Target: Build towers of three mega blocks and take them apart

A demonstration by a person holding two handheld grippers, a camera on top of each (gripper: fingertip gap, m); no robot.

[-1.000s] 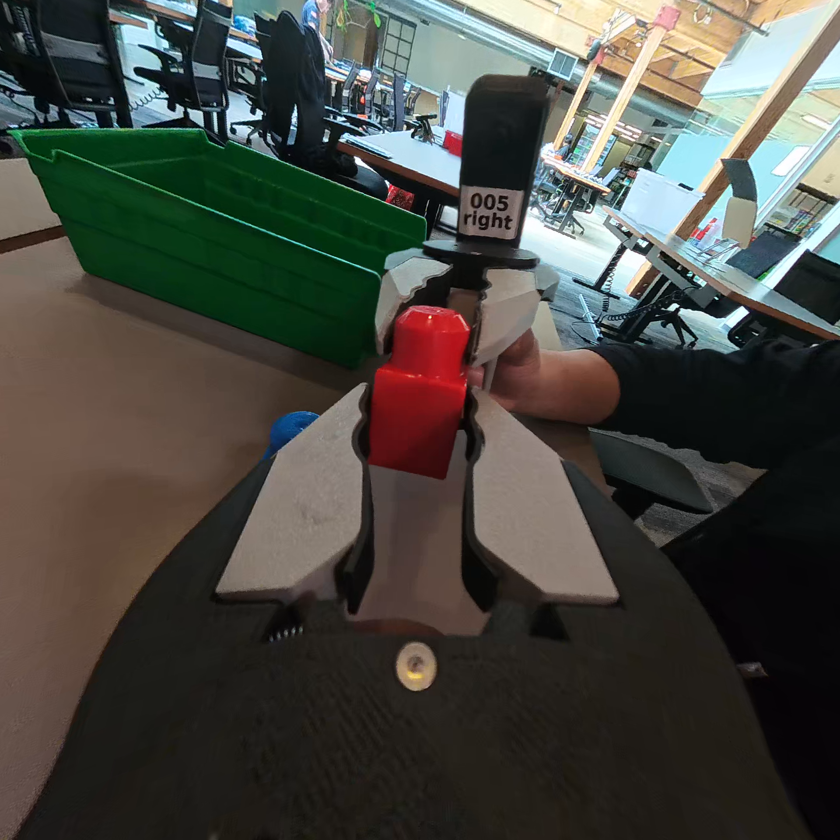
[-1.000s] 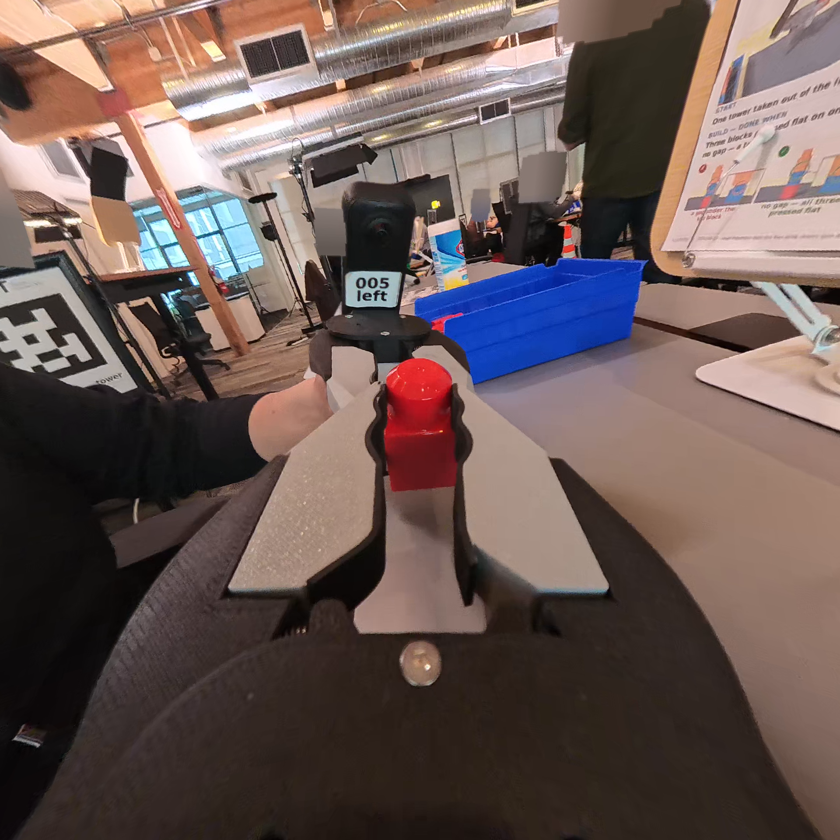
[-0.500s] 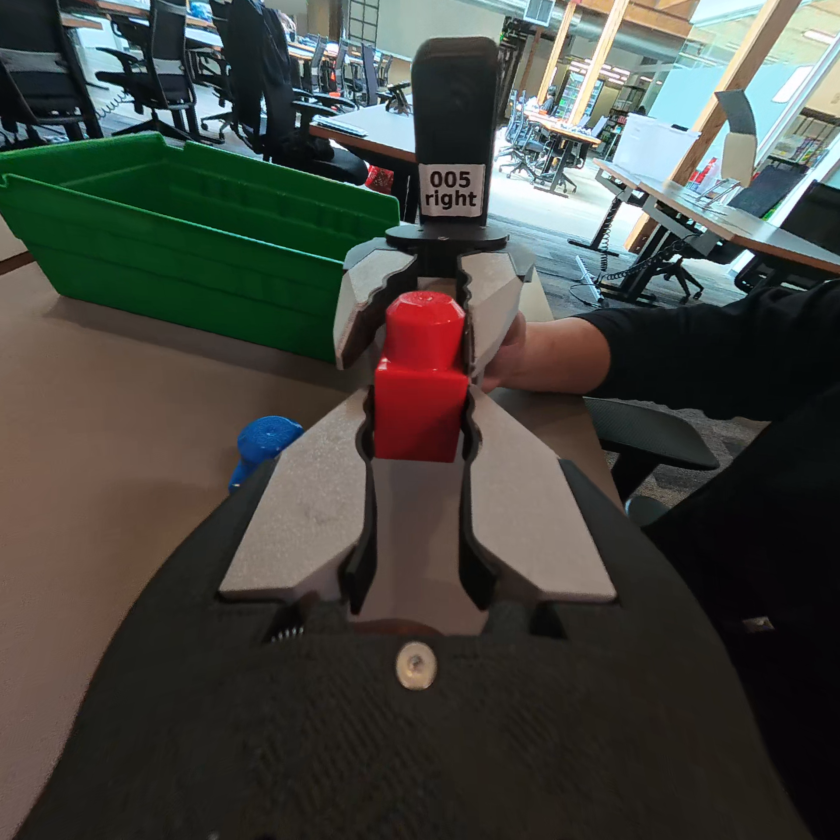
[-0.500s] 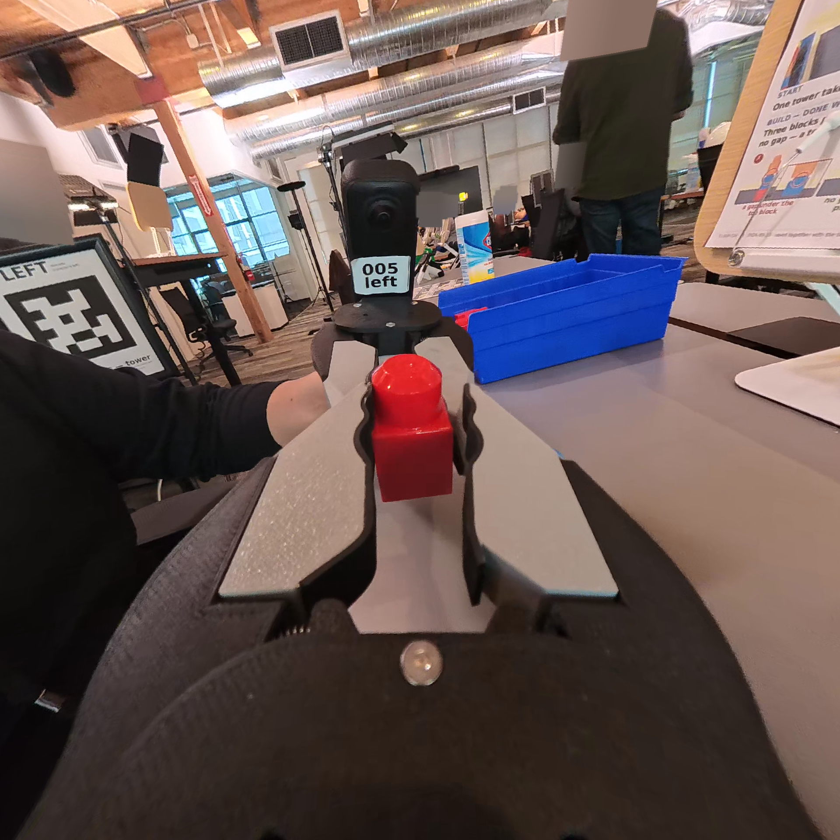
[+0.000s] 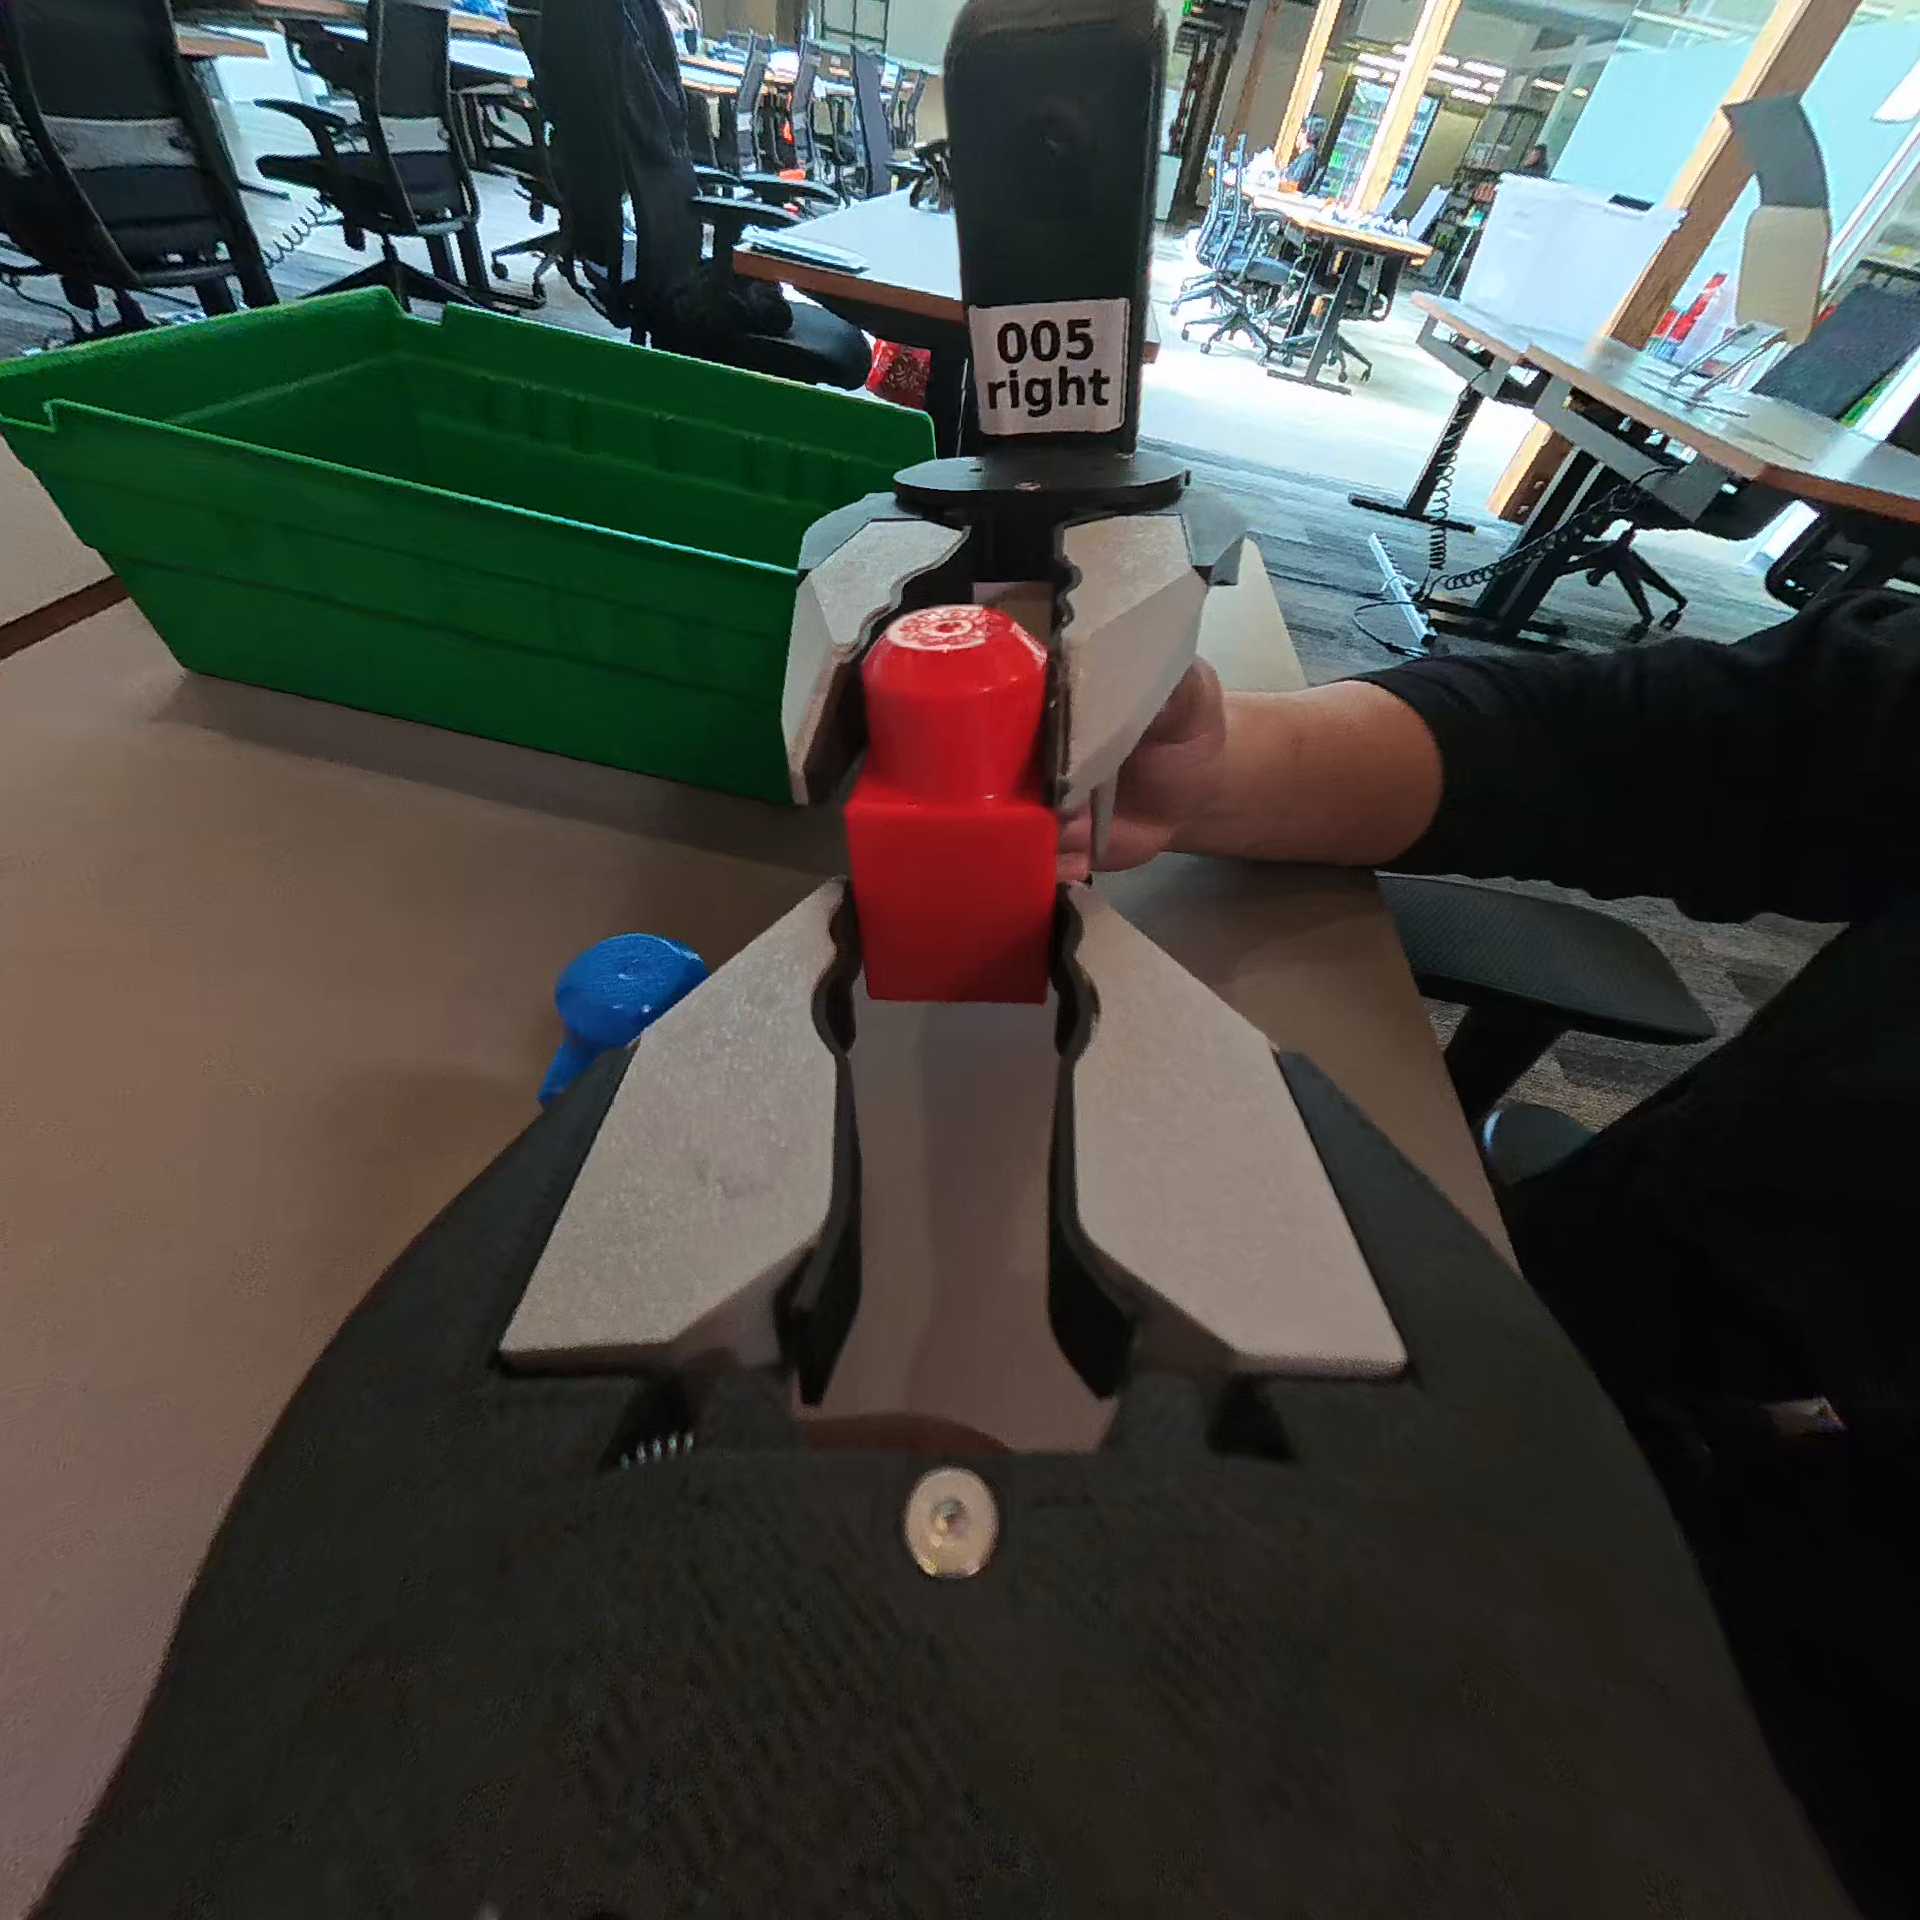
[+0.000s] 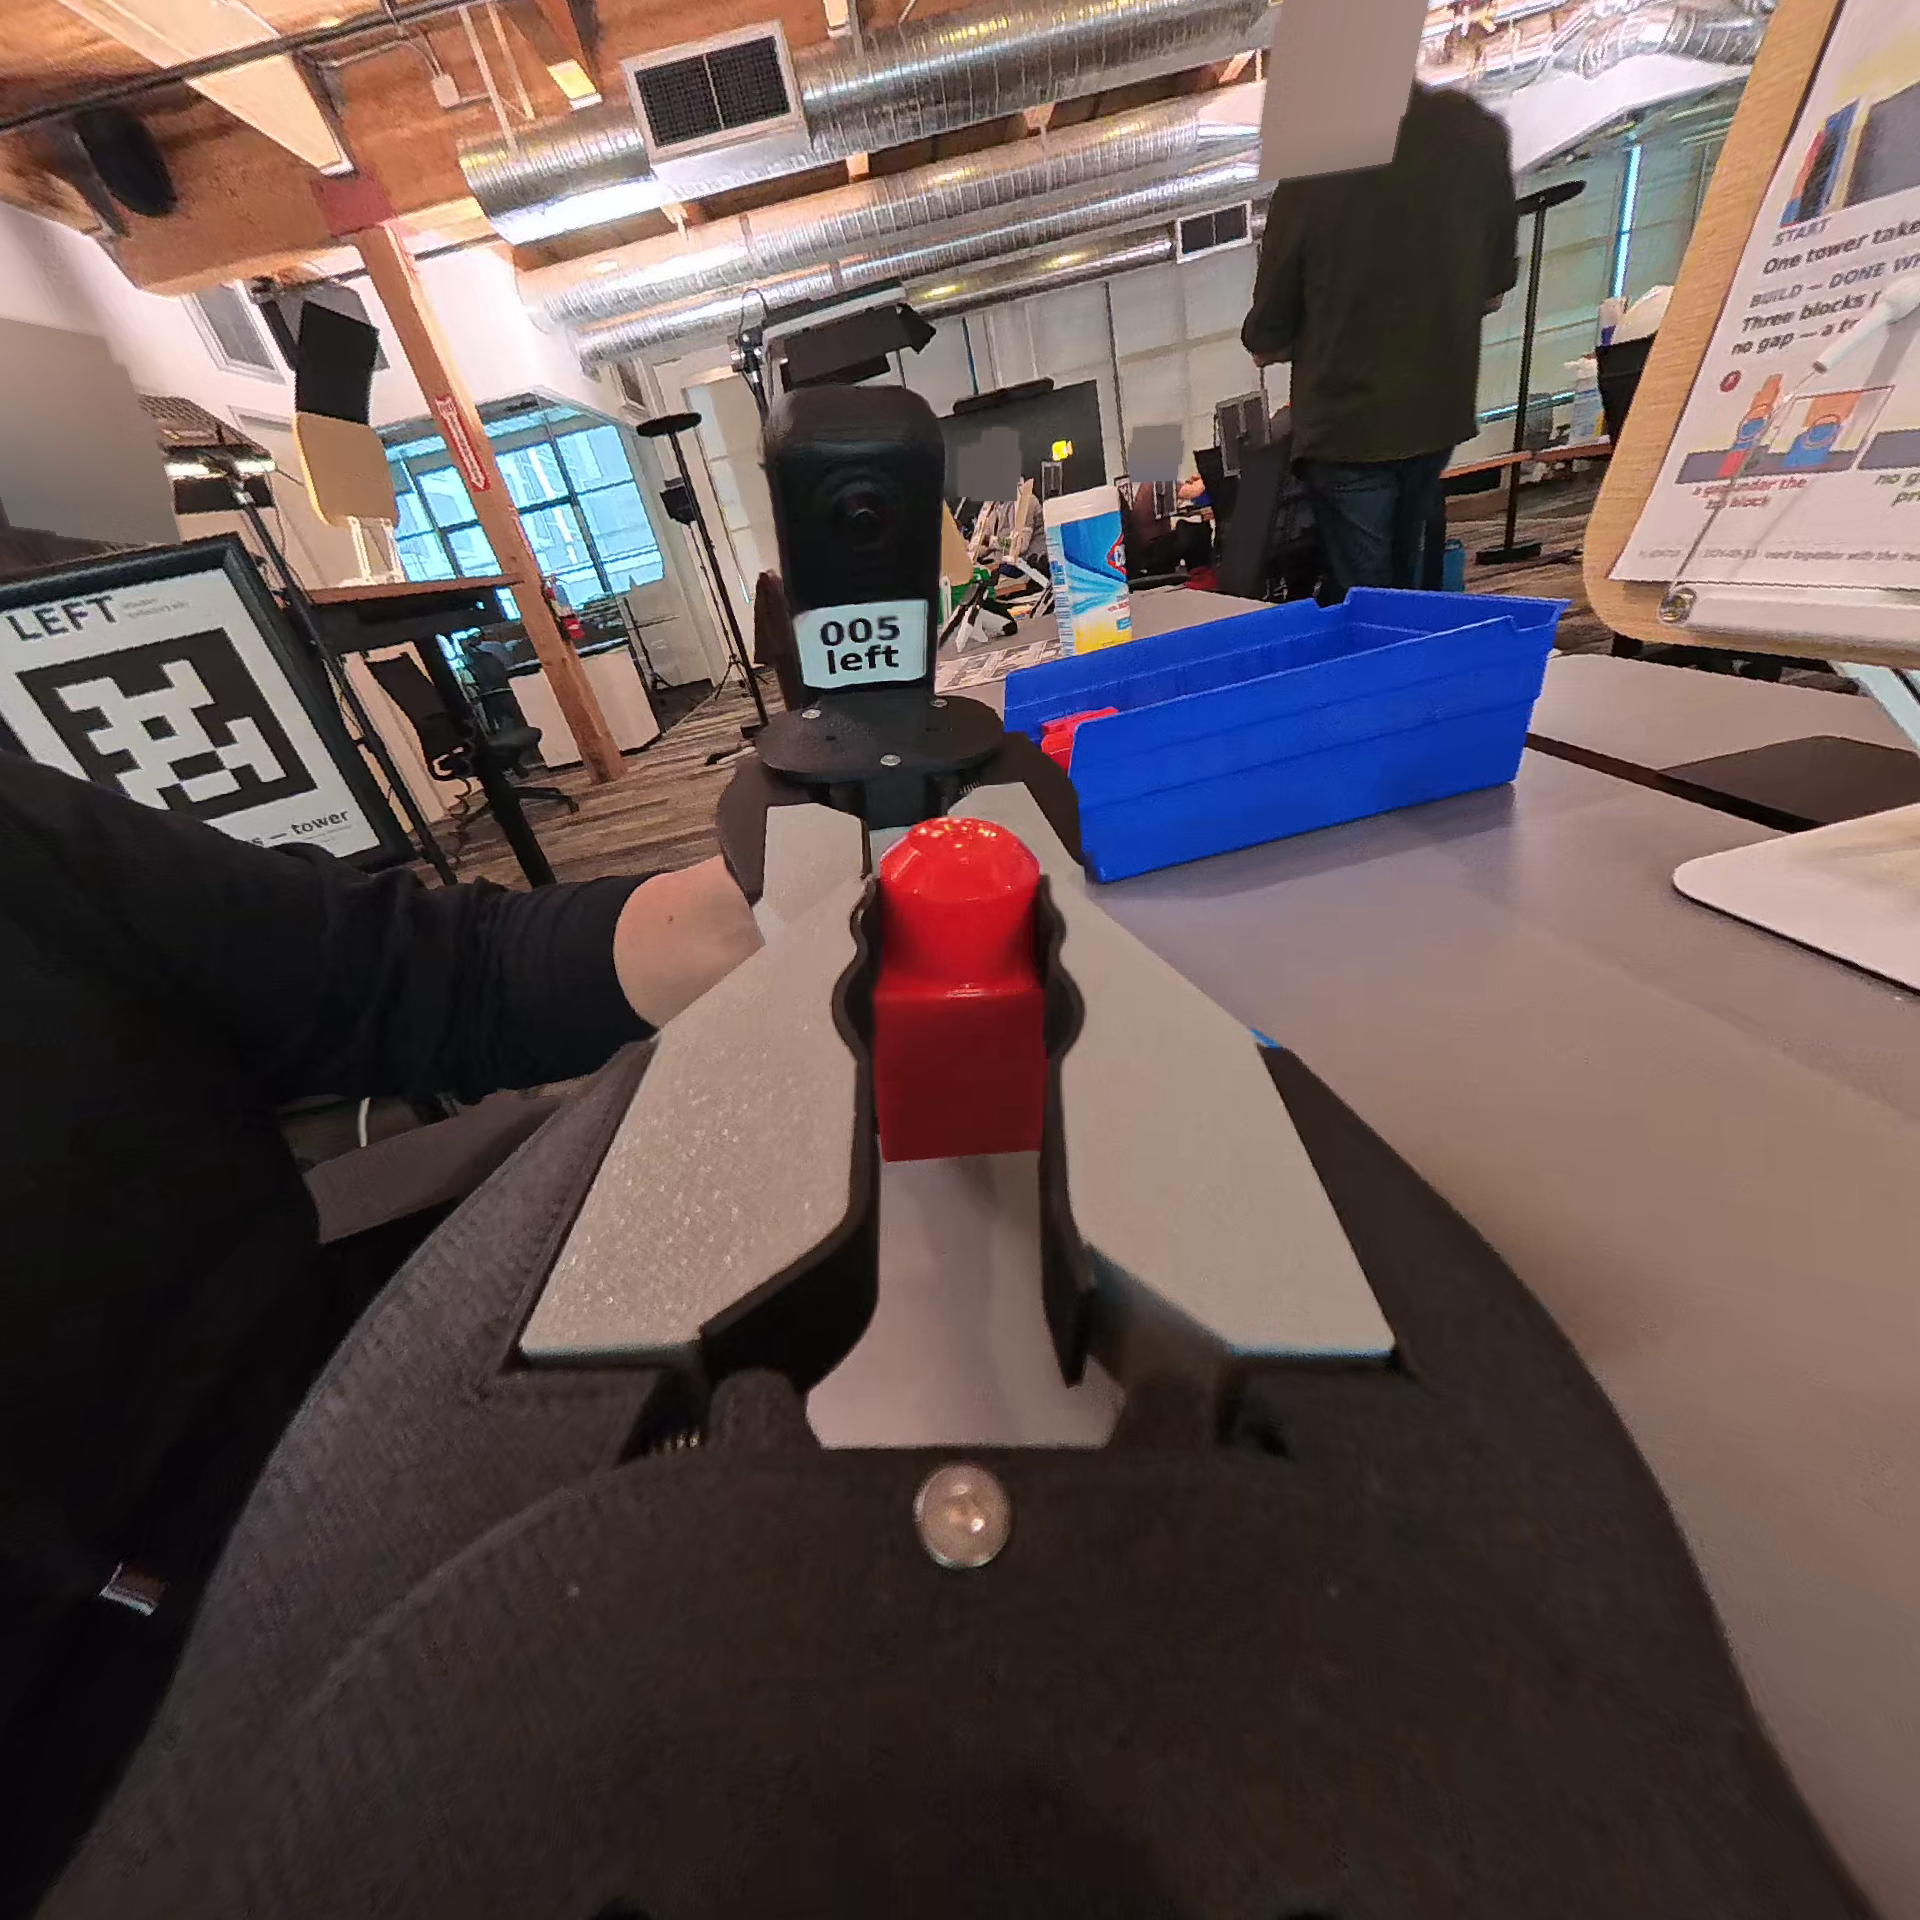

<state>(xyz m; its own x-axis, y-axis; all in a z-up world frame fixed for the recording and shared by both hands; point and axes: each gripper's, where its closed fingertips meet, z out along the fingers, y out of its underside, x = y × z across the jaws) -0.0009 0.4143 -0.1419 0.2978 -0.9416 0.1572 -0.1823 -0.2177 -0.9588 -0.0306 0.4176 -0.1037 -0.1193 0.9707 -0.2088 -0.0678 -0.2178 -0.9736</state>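
Observation:
One red mega block (image 5: 951, 894) stands upright between both grippers, held above the table (image 5: 260, 935). My left gripper (image 5: 951, 935) is shut on its square body, both pads pressed to its sides. My right gripper (image 5: 951, 727) faces it from across and is shut on the round stud. In the right wrist view the right gripper (image 6: 956, 935) clamps the stud, and the red block's body (image 6: 956, 1070) hangs just below its fingertips. The left gripper's fingers (image 6: 805, 862) show behind it. A blue block (image 5: 623, 987) lies on the table left of my left gripper.
A green bin (image 5: 416, 582) stands on the table behind the blue block. A blue bin (image 6: 1299, 727) with red blocks (image 6: 1070, 727) at its end stands at the far right. A white stand base (image 6: 1818, 894) and its instruction board lie to the right. A person stands beyond the table. There is about 4 cm between the tips of the two grippers.
My right gripper's pads stood apart from the red block half a second ago and have come together again on its stud. My left gripper kept its hold throughout.

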